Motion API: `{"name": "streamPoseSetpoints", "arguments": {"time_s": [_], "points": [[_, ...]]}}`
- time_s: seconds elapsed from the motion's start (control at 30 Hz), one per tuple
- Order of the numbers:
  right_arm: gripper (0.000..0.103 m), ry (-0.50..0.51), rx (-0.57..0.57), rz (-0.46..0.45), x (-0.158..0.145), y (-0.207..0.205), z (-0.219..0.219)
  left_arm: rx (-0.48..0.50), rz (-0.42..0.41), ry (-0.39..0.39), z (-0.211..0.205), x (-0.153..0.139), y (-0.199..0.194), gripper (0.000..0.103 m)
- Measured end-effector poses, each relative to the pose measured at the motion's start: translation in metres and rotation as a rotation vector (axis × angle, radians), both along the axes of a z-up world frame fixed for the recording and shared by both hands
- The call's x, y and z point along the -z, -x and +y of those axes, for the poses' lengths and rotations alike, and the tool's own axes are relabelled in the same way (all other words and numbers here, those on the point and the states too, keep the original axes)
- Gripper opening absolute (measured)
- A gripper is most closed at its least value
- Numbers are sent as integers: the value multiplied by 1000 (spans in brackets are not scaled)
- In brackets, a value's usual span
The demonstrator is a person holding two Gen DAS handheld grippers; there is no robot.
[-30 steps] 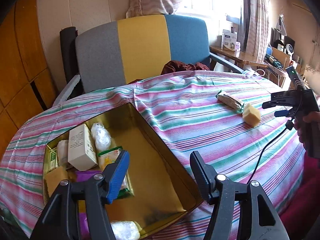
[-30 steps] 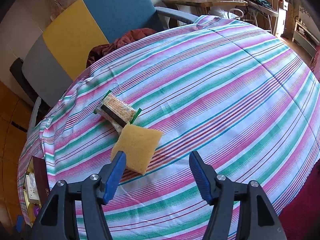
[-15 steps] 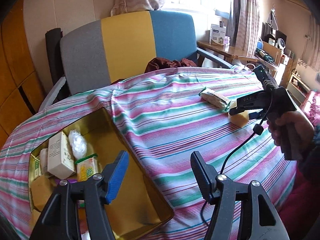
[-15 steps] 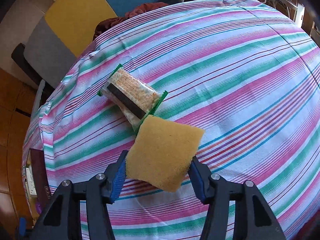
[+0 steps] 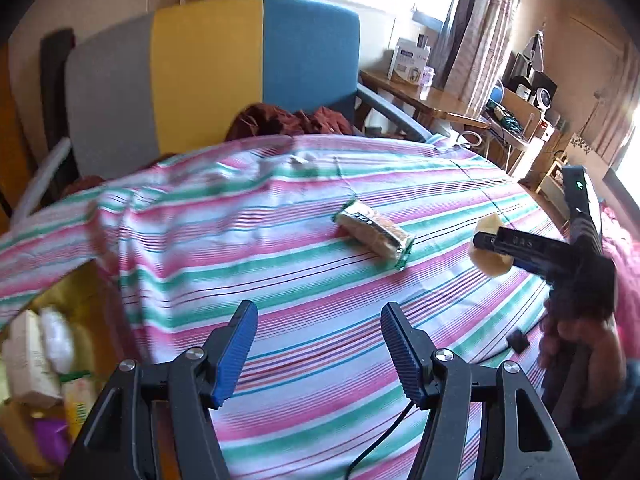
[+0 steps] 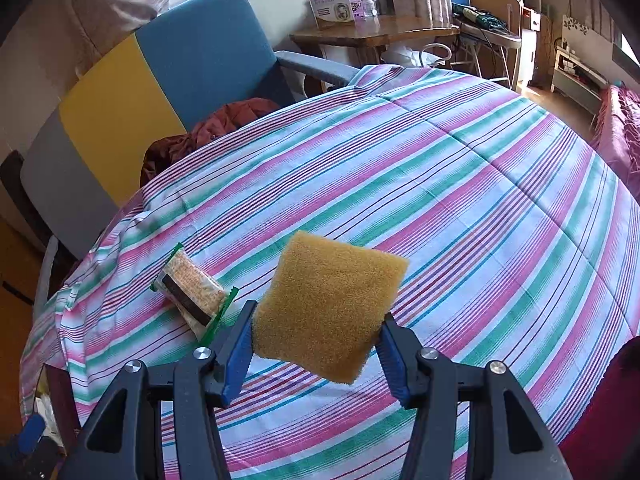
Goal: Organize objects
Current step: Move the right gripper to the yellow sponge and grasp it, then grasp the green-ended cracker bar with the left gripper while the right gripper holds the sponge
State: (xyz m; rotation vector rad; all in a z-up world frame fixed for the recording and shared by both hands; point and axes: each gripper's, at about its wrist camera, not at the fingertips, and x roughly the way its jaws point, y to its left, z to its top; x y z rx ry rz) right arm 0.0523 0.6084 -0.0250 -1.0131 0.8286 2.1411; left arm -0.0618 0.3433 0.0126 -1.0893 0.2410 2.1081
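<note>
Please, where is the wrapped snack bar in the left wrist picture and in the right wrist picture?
Left wrist: the snack bar lies right of centre on the striped cloth.
Right wrist: it lies lower left, beside the yellow sponge.
Shared landmark: the colour-block chair behind the table.

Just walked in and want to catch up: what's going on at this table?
A person is tidying things off a striped tablecloth with a handheld tool in each hand. The right tool has just closed on a yellow sponge and holds it off the cloth. A wrapped snack bar lies on the cloth beside it. The left tool is open and empty above the cloth. An open tin at the table's edge already holds several items.
</note>
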Motion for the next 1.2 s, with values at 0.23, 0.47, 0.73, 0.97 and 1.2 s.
{"name": "streamPoseSetpoints", "arguments": {"time_s": [0.23, 0.47, 0.73, 0.97, 1.2], "points": [[57, 56, 37, 58, 0, -6, 8, 19, -125, 16, 77, 28, 30, 62], [57, 99, 52, 108, -1, -11, 13, -27, -239, 26, 141, 59, 60, 62], [57, 118, 43, 114, 2, -10, 12, -110, -292, 81, 179, 91, 94, 63], [57, 130, -5, 87, 9, -2, 8, -16, -173, 110, 171, 93, 78, 41], [57, 186, -97, 21, 26, 15, -1, 39, -73, 135, 94, 92, 32, 40]]}}
